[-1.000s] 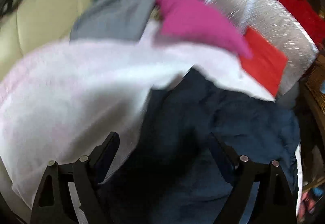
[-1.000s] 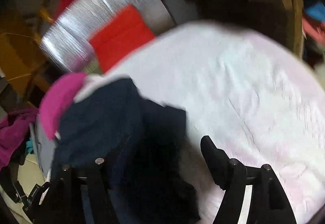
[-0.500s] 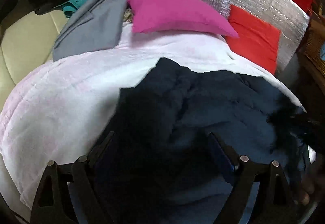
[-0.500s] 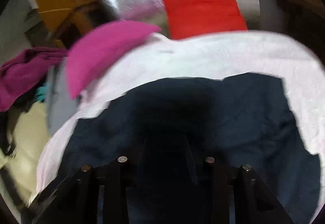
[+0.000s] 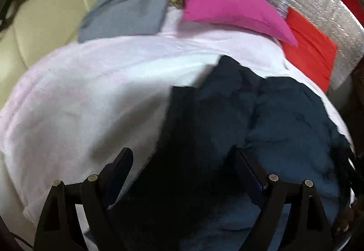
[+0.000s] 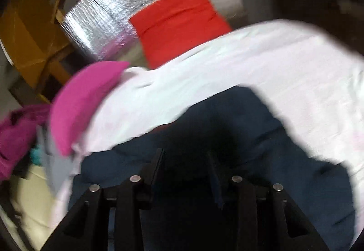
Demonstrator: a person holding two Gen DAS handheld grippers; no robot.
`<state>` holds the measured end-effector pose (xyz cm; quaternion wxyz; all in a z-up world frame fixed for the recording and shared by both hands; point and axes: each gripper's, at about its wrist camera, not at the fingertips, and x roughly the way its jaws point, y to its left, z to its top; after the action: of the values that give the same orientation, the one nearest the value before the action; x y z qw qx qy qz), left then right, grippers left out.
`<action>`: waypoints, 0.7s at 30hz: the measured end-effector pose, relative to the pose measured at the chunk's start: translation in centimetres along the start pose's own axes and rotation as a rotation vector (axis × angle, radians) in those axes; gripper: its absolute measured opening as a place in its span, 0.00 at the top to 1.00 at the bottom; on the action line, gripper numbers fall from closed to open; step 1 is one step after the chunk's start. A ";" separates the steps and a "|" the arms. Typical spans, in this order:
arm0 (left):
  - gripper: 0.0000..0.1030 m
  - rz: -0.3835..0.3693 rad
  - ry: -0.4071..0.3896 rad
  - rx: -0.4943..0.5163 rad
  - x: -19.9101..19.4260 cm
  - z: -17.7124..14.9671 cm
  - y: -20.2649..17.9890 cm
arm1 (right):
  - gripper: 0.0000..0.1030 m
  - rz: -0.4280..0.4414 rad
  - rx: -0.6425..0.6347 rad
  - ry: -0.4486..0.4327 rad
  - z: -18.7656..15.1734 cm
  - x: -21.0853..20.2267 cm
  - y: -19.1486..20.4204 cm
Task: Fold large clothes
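Note:
A dark navy garment (image 5: 261,119) lies crumpled on a pale pink-white blanket (image 5: 79,103). My left gripper (image 5: 182,157) is open, its fingers spread wide over the garment's left edge, holding nothing. In the right wrist view the same navy garment (image 6: 284,171) fills the lower frame on the blanket (image 6: 284,64). My right gripper (image 6: 185,157) has its fingers drawn close together with dark cloth between them; the frame is blurred.
A magenta pillow (image 5: 227,5) and grey cloth (image 5: 134,7) lie at the blanket's far edge. A red cloth (image 5: 311,53) rests on a silver foil panel (image 5: 318,7). A cream cushion (image 5: 34,30) is at left. Wooden furniture (image 6: 29,30) stands beyond.
The navy garment has been spread out over the blanket. My right gripper's fingers have closed from wide open to narrow on the cloth. The left gripper stays open and has shifted left.

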<state>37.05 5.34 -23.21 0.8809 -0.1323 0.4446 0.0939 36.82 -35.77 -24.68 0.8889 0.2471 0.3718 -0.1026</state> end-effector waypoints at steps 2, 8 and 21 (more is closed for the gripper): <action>0.13 0.002 -0.005 -0.015 -0.1 0.2 0.3 | 0.53 -0.048 -0.025 0.107 -0.4 2.3 -0.5; 0.13 -0.014 0.018 -0.066 0.3 0.7 1.6 | 0.51 0.030 -0.116 -0.076 -0.6 -1.9 4.5; 0.13 -0.001 -0.039 0.011 -0.8 0.7 0.7 | 0.44 0.160 -0.257 0.186 -3.0 7.2 14.9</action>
<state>36.88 6.14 -22.23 0.8901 -0.1255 0.4280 0.0936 45.52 -21.45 -26.24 0.8802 0.1687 0.4418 0.0401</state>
